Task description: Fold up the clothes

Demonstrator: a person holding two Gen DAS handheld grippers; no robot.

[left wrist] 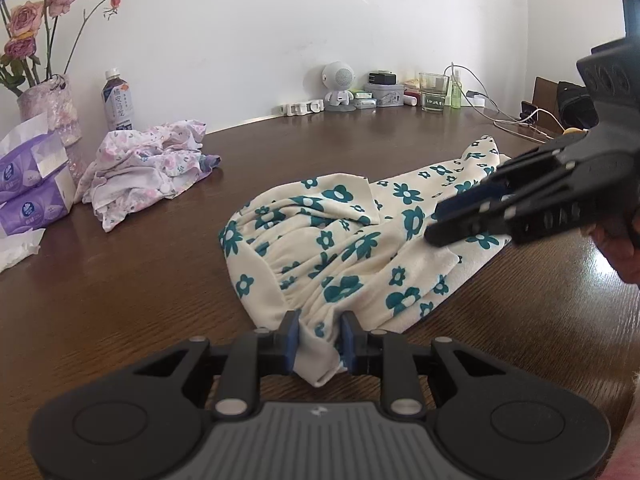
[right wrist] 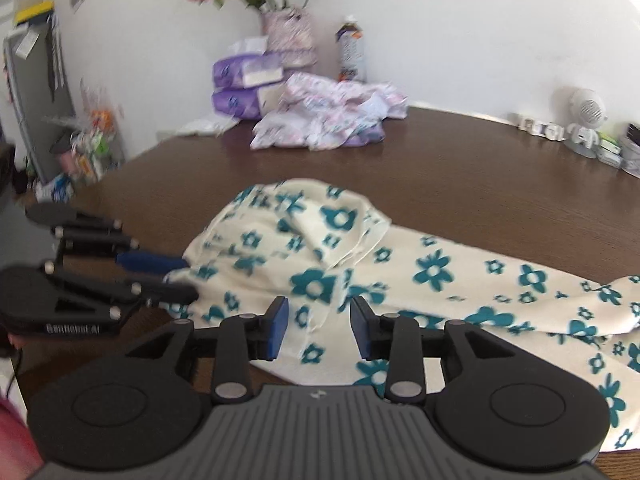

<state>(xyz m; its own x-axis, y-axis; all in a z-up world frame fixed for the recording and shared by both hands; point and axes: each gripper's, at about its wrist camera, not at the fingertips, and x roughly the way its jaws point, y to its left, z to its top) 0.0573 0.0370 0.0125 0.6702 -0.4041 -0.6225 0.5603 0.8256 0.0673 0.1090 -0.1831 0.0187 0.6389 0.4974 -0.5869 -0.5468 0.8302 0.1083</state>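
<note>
My left gripper (left wrist: pixel 319 343) is pinched tight on a bunched edge of the cream garment with teal flowers (left wrist: pixel 340 240); the cloth fills the narrow gap between its blue pads, at what looks like a gathered waistband. My right gripper (right wrist: pixel 319 328) stands wide apart with nothing between its pads, hovering just above the same garment further along. In the left wrist view it reaches in from the right, over the middle of the cloth.

The garment lies on the brown table (left wrist: pixel 120 280), stretched from near me towards the far right, rumpled at the gathered end with one flap turned back over itself. It may be partly folded or only laid out; I cannot tell which.

The risks, as I judge them:
- My left hold is on a thick bunch, so a pull could drag the whole piece and deepen the creases instead of tightening one layer.
- If the right gripper bites down here it may catch only the turned-back flap, giving a crooked fold.
- The near edge sits close to the table's rim, so slack cloth could slide off towards me.

The crumpled pink floral garment (left wrist: pixel 148 164) lies well apart, at the far left beside the tissue packs (left wrist: pixel 28 188).
</note>
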